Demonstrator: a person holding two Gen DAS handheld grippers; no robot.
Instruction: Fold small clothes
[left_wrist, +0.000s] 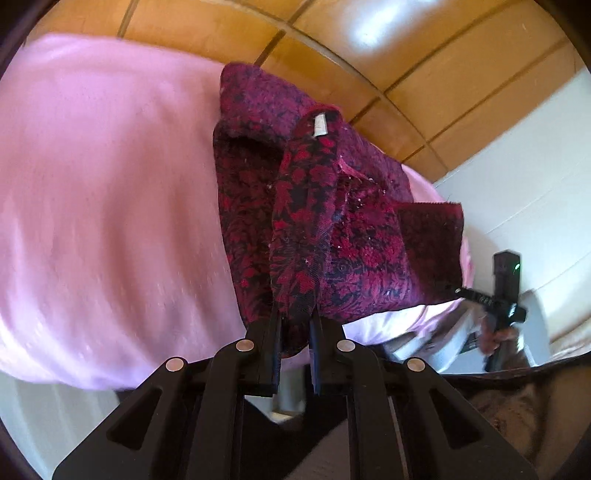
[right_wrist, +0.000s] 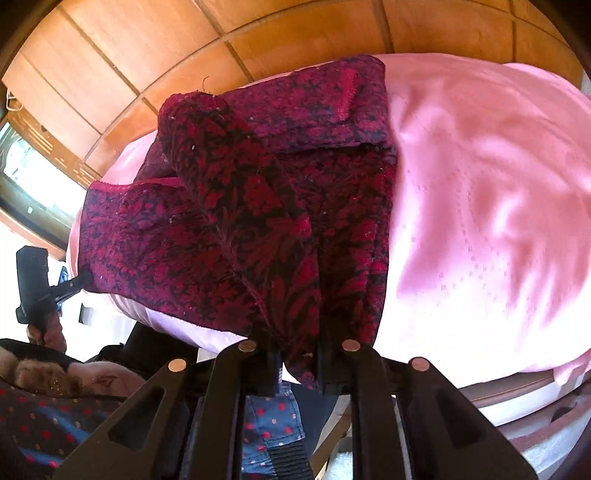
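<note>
1 garment (left_wrist: 332, 221) is lying on the pink bed (left_wrist: 110, 203), a dark red and black patterned knit, and it is the only piece of clothing on the cover. It is sitting at the near edge of the bed, partly folded, with 1 white label (left_wrist: 320, 125) showing near its far end in the left wrist view.

2 grippers are working on it. The left gripper (left_wrist: 295, 328) is pinching a bunched strip of the garment between its 2 fingers, the cloth filling the gap and hanging a little below the tips. The right gripper (right_wrist: 299, 350) is clamping another fold of the same garment at the bed's near edge, with a tail of fabric drooping between its 2 fingers.

Each camera is also catching the other tool. In the left wrist view, the right gripper (left_wrist: 461, 291) is touching the garment's corner at the bed's edge, with a small green light glowing on its body. In the right wrist view, the left gripper (right_wrist: 85, 277) is meeting the opposite corner of the garment, again at the bed's edge.

Beyond the bed, 1 wall of wooden panels (right_wrist: 147, 55) is running across both views. Below the bed's near edge, blue cloth with red dots (right_wrist: 273, 424) is showing beneath the right gripper.
</note>
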